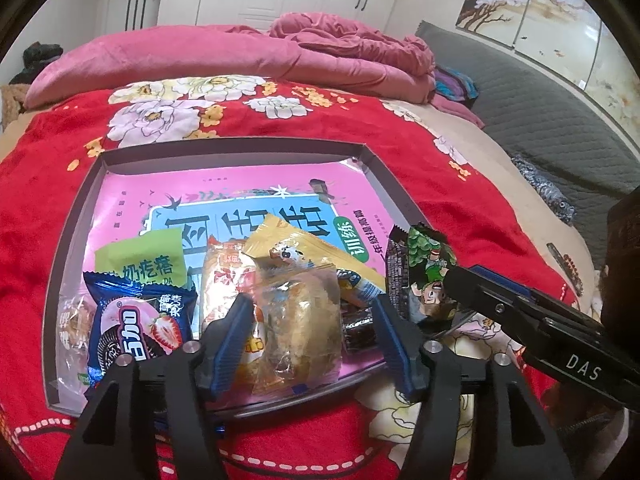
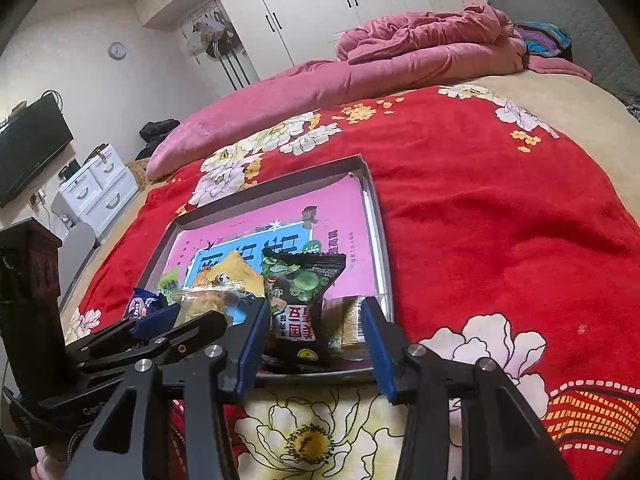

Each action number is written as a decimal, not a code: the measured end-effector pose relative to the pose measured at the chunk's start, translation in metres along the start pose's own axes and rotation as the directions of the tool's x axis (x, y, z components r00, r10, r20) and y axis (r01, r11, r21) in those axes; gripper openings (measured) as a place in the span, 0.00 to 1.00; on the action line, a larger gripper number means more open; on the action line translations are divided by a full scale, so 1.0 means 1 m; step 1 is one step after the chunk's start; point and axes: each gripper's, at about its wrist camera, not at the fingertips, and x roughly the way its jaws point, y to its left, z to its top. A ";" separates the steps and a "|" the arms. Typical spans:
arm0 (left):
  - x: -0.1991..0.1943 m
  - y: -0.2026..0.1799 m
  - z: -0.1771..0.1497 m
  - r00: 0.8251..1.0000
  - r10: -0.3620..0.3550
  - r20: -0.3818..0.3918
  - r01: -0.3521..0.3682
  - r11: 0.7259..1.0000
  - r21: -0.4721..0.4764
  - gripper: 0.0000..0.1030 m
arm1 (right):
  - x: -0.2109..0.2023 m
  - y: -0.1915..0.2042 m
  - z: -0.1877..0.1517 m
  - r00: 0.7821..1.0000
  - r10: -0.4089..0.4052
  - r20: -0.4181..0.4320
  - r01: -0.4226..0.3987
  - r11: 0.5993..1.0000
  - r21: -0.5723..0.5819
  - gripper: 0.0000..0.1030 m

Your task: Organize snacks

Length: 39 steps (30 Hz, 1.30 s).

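Note:
A shallow grey tray lined with a pink sheet lies on the bed and holds several snack packets. My left gripper is open, and a clear pastry packet lies between its blue pads without being squeezed. To its left are a blue strawberry cookie packet and a green packet. Behind it is a yellow packet. My right gripper is open around a dark green pea packet, with a gap on the right side. A gold wrapper lies beside that packet in the tray.
The tray rests on a red floral blanket. A crumpled pink quilt lies behind it. White wardrobes stand at the back. A television and a white drawer unit are off the bed's left side.

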 end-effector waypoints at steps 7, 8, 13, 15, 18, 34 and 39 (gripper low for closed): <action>-0.002 -0.002 0.000 1.000 0.007 0.007 -0.007 1.000 0.009 0.71 | -0.003 -0.003 0.001 0.999 -0.029 0.015 0.029 1.000 0.002 0.54; -0.003 -0.003 0.000 1.000 0.009 0.010 -0.009 1.000 0.012 0.71 | -0.003 -0.003 0.002 0.999 -0.034 0.018 0.034 0.999 0.003 0.55; -0.010 -0.006 0.000 0.999 0.021 0.041 -0.022 0.999 0.029 0.76 | -0.008 -0.006 0.003 0.997 -0.061 0.037 0.061 0.998 0.004 0.58; -0.016 -0.007 0.000 0.997 0.028 0.067 -0.031 0.999 0.037 0.77 | -0.010 -0.005 0.003 0.996 -0.072 0.046 0.072 0.997 -0.001 0.60; -0.023 -0.008 0.001 0.996 0.018 0.090 -0.021 0.999 0.038 0.78 | -0.015 -0.005 0.004 0.993 -0.093 0.069 0.094 0.996 -0.011 0.66; -0.078 0.003 -0.008 0.977 0.066 0.202 -0.060 0.998 -0.036 0.79 | -0.057 0.008 0.005 0.969 -0.099 0.226 0.115 0.992 -0.058 0.87; -0.085 0.006 -0.017 0.979 0.104 0.178 -0.095 0.994 -0.059 0.80 | -0.064 0.015 0.001 0.969 -0.080 0.233 0.100 0.992 -0.074 0.88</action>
